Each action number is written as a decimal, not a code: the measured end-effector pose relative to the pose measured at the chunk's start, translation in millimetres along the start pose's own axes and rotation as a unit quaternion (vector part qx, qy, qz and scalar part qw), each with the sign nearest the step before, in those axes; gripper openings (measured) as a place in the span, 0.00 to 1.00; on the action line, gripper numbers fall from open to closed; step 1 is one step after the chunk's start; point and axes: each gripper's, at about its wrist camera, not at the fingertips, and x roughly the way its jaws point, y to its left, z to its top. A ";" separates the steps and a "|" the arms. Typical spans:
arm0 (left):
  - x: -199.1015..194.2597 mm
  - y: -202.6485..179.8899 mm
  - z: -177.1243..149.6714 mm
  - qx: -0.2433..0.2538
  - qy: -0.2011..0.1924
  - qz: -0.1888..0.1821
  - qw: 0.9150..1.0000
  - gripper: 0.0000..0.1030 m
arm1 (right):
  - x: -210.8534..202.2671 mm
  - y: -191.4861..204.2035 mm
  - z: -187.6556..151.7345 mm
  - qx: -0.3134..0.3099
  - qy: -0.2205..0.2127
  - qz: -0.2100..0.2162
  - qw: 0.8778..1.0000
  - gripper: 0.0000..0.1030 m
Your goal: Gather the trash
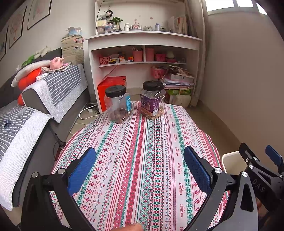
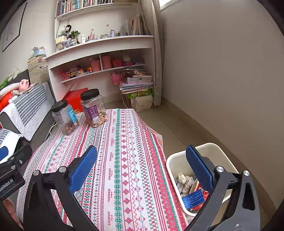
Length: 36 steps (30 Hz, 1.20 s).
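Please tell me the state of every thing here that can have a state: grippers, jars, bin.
left gripper: open, empty
right gripper: open, empty
left jar: lid on, upright, nearly empty
purple-label jar: lid on, upright, low on nuts
bin: uncovered, trash inside

plain beige wall (image 2: 221, 71) on the right, tiled floor (image 2: 170, 128) below it, white bookshelf unit (image 1: 142, 40) crammed with books and pink baskets, grey sofa (image 1: 35, 110) with striped covers on the left, framed pictures (image 1: 38, 12) up high, daylight from a window (image 1: 220, 4)
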 end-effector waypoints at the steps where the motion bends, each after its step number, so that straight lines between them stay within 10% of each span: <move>1: 0.1 -0.3 0.1 0.000 0.000 0.000 1.000 0.93 | 0.0 0.2 -0.1 0.000 0.000 0.000 1.000 0.93; 36: 5.6 -6.5 -3.7 0.023 0.003 -0.012 1.000 0.82 | 2.4 -6.6 -0.4 -0.009 0.006 0.008 1.000 0.93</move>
